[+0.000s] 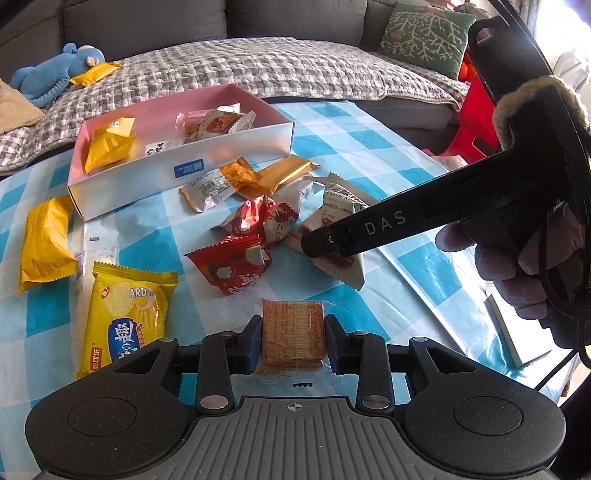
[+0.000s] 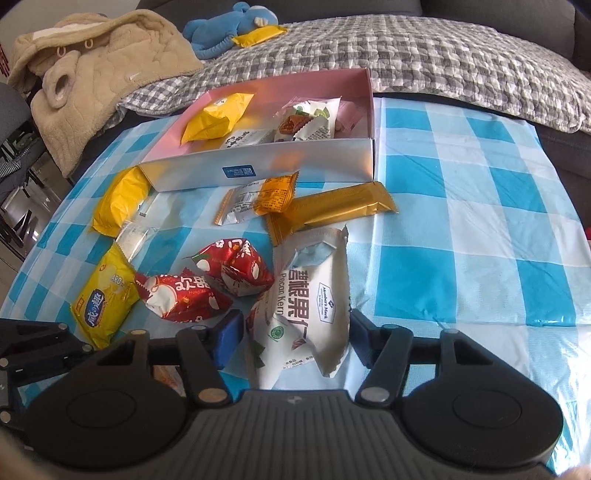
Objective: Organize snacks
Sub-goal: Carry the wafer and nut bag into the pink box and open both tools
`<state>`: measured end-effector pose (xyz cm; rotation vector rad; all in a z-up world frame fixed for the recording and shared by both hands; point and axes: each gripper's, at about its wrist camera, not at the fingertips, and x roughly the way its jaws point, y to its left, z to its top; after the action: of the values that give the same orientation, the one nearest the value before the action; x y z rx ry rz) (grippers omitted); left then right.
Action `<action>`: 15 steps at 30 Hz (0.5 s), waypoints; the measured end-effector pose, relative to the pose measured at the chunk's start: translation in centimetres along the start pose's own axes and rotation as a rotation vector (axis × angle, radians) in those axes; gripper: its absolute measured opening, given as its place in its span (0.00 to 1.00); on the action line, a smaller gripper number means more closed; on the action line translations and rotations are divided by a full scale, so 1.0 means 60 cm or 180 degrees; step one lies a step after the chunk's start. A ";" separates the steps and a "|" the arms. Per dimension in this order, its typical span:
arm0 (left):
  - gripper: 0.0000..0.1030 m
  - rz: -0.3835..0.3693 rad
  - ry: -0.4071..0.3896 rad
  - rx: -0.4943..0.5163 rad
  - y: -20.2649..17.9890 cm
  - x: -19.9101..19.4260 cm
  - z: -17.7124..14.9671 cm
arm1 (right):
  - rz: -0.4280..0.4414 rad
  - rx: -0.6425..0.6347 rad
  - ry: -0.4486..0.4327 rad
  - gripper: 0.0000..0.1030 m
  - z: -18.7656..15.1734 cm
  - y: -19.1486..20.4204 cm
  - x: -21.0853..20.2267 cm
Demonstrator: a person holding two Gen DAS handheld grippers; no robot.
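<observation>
My left gripper (image 1: 293, 336) is shut on a clear-wrapped cracker pack (image 1: 293, 332), low over the checked tablecloth. My right gripper (image 2: 295, 332) is open, with its fingers on either side of a white pecan packet (image 2: 314, 306) that lies on the table; it shows from the side in the left wrist view (image 1: 325, 245). A pink-lined box (image 2: 266, 166) holds several snacks at the back. Loose snacks lie before it: red packets (image 2: 207, 288), a yellow chip bag (image 1: 125, 314), a gold bar (image 2: 332, 210), a yellow pack (image 1: 46, 243).
The blue-and-white checked tablecloth (image 2: 461, 221) covers the table. Behind it is a sofa with a grey checked blanket (image 2: 406, 55), a blue plush toy (image 2: 236, 26), a beige garment (image 2: 103, 70) and a green cushion (image 1: 424, 33). A red stool (image 1: 476, 110) stands at right.
</observation>
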<state>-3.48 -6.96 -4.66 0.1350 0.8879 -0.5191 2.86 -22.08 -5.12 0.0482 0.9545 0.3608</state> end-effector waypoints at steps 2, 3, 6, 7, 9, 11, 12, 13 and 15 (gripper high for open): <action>0.31 0.0000 -0.0005 0.0001 0.000 -0.001 0.001 | 0.0006 -0.0018 -0.0028 0.52 -0.002 0.001 -0.002; 0.31 -0.0001 -0.0011 0.0003 0.000 -0.001 0.001 | 0.0006 -0.0030 -0.0035 0.51 -0.002 0.002 -0.004; 0.31 -0.0007 -0.0039 0.0011 0.000 -0.005 0.004 | 0.0007 -0.0027 -0.0043 0.50 -0.002 0.003 -0.010; 0.31 -0.0010 -0.0053 0.0013 -0.001 -0.007 0.005 | 0.0011 -0.0022 -0.0051 0.49 -0.002 0.003 -0.013; 0.31 -0.0014 -0.0077 0.0014 -0.001 -0.011 0.008 | 0.0028 -0.0016 -0.0073 0.49 0.000 0.002 -0.021; 0.31 -0.0014 -0.0105 0.0007 0.000 -0.015 0.012 | 0.0036 -0.0014 -0.0104 0.49 0.002 0.002 -0.031; 0.31 -0.0014 -0.0127 -0.0002 0.001 -0.018 0.014 | 0.0043 -0.0006 -0.0118 0.49 0.003 0.002 -0.035; 0.31 -0.0014 -0.0152 -0.0012 0.002 -0.021 0.018 | 0.0046 0.0005 -0.0127 0.49 0.004 0.001 -0.040; 0.31 -0.0013 -0.0203 -0.0035 0.005 -0.028 0.025 | 0.0038 0.0023 -0.0146 0.49 0.006 0.001 -0.050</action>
<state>-3.13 -6.55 -2.47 0.1059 0.8288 -0.5195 1.59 -22.95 -2.53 0.0685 0.9104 0.3659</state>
